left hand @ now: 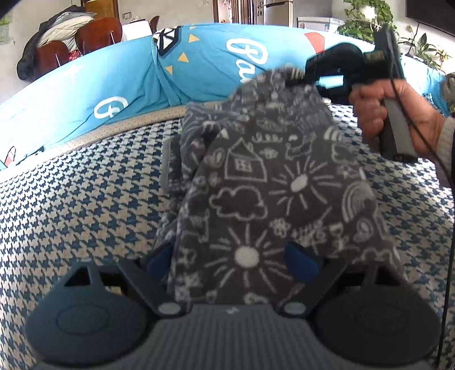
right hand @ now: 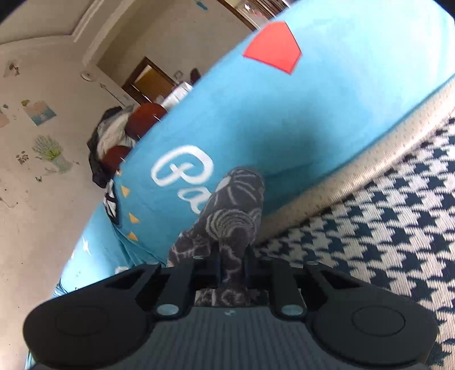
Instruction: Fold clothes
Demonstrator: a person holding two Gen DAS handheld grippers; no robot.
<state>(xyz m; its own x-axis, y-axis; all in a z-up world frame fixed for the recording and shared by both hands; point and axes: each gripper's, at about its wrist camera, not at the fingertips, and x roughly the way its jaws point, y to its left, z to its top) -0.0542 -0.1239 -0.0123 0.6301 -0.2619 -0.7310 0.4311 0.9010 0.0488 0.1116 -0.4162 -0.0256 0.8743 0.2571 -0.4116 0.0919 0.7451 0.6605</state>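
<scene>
Grey doodle-print garment (left hand: 256, 182), white suns, clouds, houses on it, draped over houndstooth blue-and-white sofa seat (left hand: 71, 205). Upper end lifted off the seat, lower end running toward the left wrist camera. Sits in front of the bright blue backrest cover (left hand: 128, 79) with white script lettering and a red patch.

Left hand-held gripper (left hand: 233, 261): jaws spread wide, blue pads (left hand: 301, 263) either side of the near end of the garment. Cloth lying between the jaws, pads not visibly pressing it. Left pad mostly hidden behind the fabric edge.

Right hand-held gripper (right hand: 231, 267): jaws nearly pressed together, pinching a bunched fold of the garment (right hand: 233, 210). Fabric standing up out of the narrow gap in a rolled tuft, more cloth tucked back under the jaws. Same tool visible in the left wrist view (left hand: 298, 74), up right, blurred, clamped on the raised top corner of the garment. Hand (left hand: 378, 111) wrapped around its grey handle, black cable trailing down the right edge.

Beige trim strip (right hand: 355, 182) running between backrest and seat. Background: red-brown chairs (left hand: 96, 31) with a dark coat thrown over, potted plants (left hand: 366, 20) top right, stickers on the pale wall (right hand: 42, 136) in the right wrist view. Fold state of the garment beyond the drape: cannot tell.
</scene>
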